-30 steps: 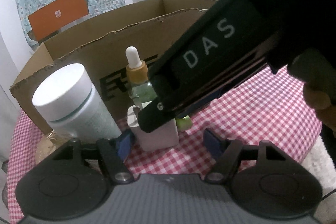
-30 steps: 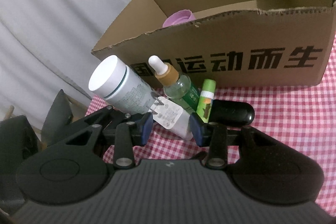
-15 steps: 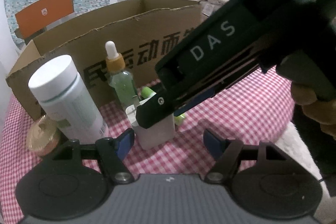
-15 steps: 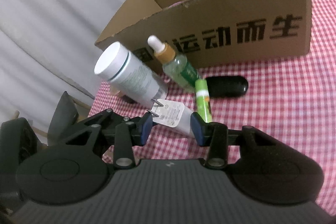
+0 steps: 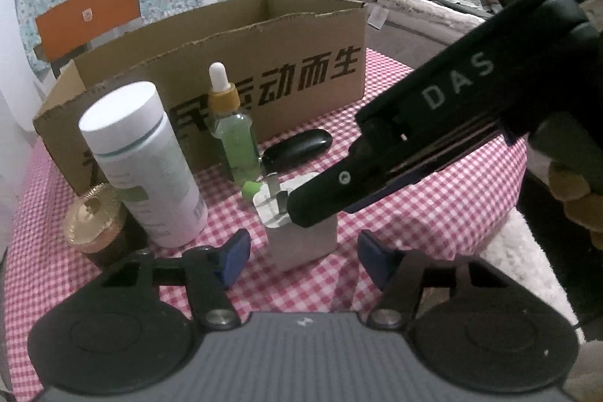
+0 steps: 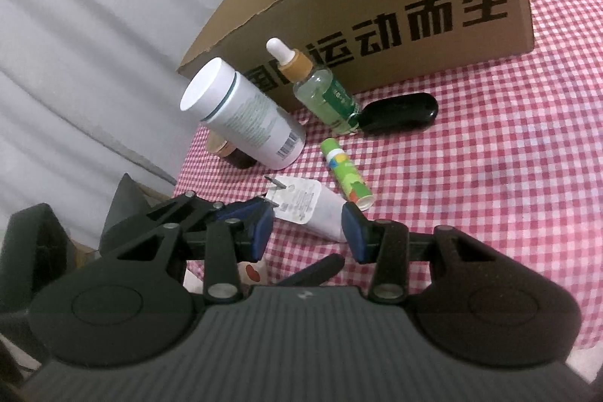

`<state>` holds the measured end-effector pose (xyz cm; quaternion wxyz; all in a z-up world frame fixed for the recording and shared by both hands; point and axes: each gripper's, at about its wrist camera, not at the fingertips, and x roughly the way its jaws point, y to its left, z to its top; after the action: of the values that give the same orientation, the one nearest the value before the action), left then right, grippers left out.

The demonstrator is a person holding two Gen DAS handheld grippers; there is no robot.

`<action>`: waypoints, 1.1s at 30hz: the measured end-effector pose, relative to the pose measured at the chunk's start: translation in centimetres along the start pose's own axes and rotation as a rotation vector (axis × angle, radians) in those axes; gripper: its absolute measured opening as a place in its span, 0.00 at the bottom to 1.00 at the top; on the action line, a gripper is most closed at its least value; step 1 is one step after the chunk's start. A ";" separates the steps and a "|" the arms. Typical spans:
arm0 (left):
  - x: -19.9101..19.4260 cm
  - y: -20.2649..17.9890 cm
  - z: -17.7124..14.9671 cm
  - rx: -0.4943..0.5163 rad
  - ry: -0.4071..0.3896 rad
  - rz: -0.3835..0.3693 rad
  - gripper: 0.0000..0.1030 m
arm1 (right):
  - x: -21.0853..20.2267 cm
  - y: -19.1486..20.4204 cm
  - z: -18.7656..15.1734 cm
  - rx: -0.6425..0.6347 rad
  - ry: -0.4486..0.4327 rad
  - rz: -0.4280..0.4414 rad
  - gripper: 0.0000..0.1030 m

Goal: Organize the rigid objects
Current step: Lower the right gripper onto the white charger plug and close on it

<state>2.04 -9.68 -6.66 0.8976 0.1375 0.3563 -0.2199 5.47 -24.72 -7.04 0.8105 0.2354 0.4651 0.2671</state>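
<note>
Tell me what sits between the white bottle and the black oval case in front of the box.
The dropper bottle of green liquid stands between the white bottle and the black case, clearest in the left wrist view.

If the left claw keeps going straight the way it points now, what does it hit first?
Most likely the white plug adapter, which stands just ahead between the closing left claw's fingers and is already held by the right claw. Depth is hard to judge.

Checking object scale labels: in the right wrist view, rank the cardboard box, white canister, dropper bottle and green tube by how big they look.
1. cardboard box
2. white canister
3. dropper bottle
4. green tube

The dropper bottle and tube look close; the tube lies nearer the camera, so that order is unsure.
</note>
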 end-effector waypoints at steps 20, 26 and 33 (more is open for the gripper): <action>2.7 1.4 1.2 -0.029 0.013 0.027 0.47 | 0.1 -2.0 -0.4 0.166 -0.040 0.068 0.29; 2.5 1.1 1.0 -0.040 0.013 0.032 0.47 | 0.5 -1.9 -0.5 0.188 -0.033 0.088 0.28; 2.3 1.7 1.2 -0.079 0.022 0.024 0.46 | 0.4 -1.8 -0.6 0.190 -0.036 0.086 0.25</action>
<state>5.09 -9.37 -7.30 0.9010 0.1083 0.3728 -0.1935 5.47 -25.71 -8.65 0.7804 0.3358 0.4634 0.2521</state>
